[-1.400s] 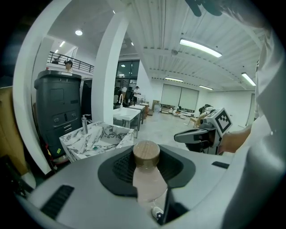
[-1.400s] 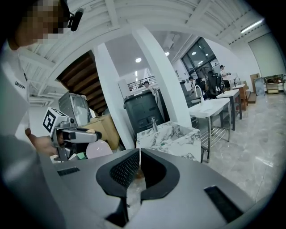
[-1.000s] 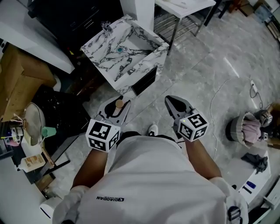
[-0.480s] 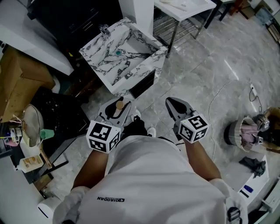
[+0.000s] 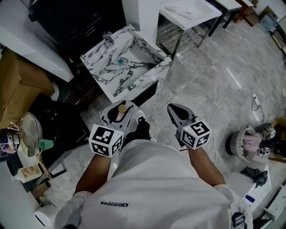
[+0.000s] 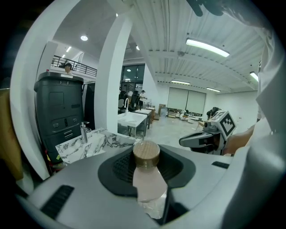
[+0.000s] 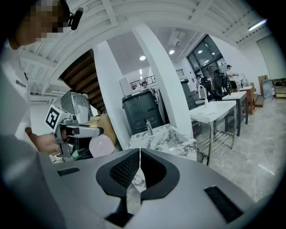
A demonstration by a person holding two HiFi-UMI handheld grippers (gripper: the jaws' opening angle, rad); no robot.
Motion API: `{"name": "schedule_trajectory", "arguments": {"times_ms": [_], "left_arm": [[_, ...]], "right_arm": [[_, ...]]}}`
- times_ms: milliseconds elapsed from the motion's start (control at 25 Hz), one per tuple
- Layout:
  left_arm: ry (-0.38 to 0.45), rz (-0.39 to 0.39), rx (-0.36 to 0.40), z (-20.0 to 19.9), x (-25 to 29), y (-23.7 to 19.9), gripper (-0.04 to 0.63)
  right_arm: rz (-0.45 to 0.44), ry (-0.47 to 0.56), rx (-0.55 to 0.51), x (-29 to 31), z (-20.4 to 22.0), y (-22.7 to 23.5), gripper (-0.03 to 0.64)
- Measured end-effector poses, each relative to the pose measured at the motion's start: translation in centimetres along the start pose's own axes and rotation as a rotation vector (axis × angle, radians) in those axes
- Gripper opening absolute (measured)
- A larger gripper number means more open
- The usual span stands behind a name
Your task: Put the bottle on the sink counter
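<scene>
Bottle, pale pink w/ brown cap, 1 only, sits cap-up clamped btwn the jaws of the L gripper, held over the grey marble-look floor near the sink counter but apart from it. R gripper is level beside it, jaws pressed together, nothing btwn them. 1 sink unit, white w/ black veining, has 1 tap at its back edge; behind it are 1 white pillar, 1 dark cabinet and 1 white metal-legged table, in a big open hall w/ strip lights.
</scene>
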State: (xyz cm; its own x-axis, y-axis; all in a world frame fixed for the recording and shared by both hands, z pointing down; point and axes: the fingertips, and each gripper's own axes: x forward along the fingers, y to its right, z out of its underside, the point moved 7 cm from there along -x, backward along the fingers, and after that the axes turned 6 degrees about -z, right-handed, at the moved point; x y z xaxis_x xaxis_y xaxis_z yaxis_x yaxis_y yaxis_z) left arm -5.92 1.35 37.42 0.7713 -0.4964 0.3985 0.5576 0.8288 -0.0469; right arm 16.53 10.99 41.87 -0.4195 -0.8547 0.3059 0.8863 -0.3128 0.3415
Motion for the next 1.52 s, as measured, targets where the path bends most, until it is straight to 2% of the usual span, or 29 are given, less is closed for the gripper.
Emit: {"name": "schedule_trajectory", "arguments": {"times_ms": [800, 1520], "left_arm": [[-0.024, -0.026, -0.043, -4.1, 8.9, -9.5, 0.133], [-0.028, -0.027, -0.05, -6.7, 16.5, -20.1, 0.132]], "right_arm": [[-0.034, -0.054, -0.02, 10.9, -7.6, 6.9, 0.041], [-0.059, -0.126, -0.065, 23.9, -14.1, 11.7, 0.041]]}}
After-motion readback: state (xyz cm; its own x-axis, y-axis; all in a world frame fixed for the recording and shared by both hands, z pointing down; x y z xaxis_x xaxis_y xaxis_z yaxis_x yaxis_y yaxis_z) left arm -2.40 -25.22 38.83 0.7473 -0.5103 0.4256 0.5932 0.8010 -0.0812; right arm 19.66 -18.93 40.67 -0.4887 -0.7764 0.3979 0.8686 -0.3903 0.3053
